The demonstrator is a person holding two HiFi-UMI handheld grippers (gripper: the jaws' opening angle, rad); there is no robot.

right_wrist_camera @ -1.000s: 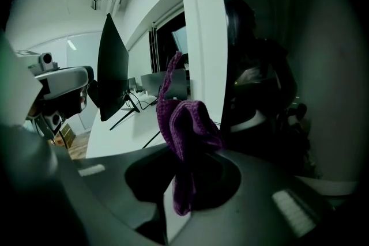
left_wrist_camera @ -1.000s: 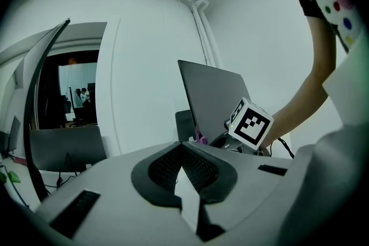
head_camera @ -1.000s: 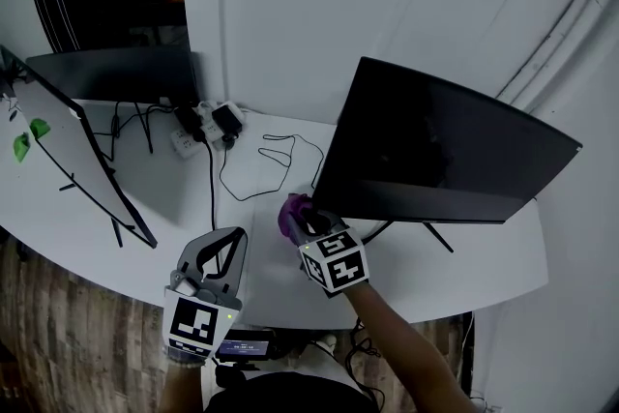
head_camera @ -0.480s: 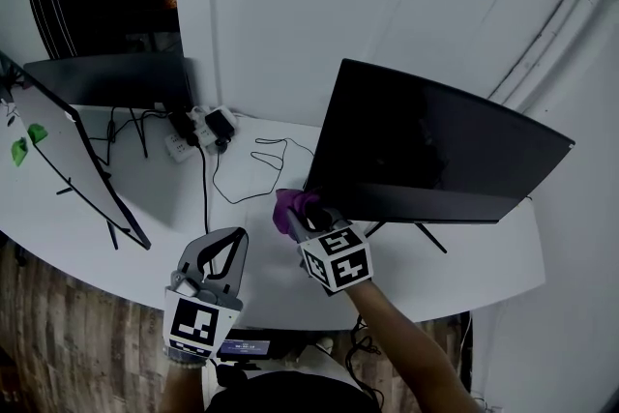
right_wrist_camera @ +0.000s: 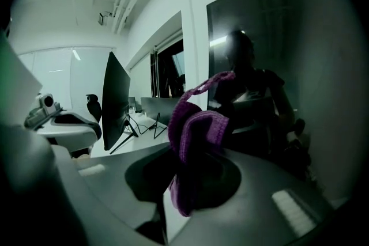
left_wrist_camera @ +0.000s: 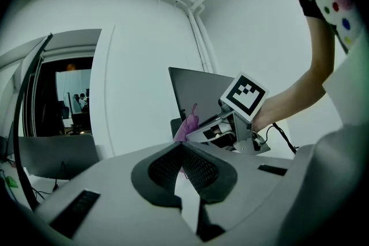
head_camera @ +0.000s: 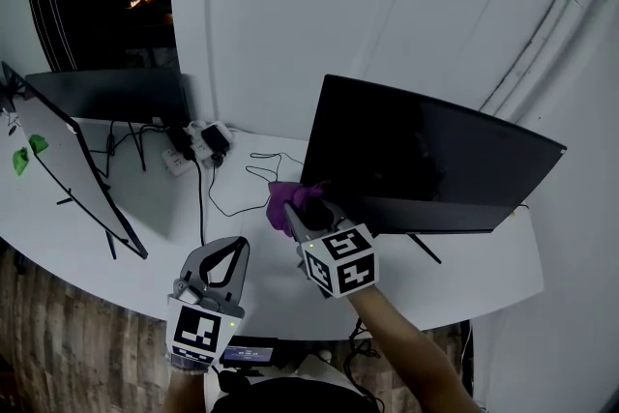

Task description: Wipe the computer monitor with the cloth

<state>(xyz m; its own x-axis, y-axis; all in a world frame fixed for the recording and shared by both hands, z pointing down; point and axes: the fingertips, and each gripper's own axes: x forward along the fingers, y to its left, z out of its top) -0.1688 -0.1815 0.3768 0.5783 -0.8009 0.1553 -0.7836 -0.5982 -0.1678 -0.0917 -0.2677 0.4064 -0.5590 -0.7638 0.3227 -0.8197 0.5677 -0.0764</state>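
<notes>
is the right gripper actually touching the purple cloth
Touching. The right gripper view shows the purple cloth pinched between the tongs of the right gripper, which are shut on it, with bunched folds sticking up above them.

Cloth purple, knitted, rough; monitor screen glossy black; desk smooth, matt white.

I see a white counter carrying a dark monitor at right, a second monitor at left, and a third monitor behind. Between them lie a power strip and a loose black cable.
</notes>
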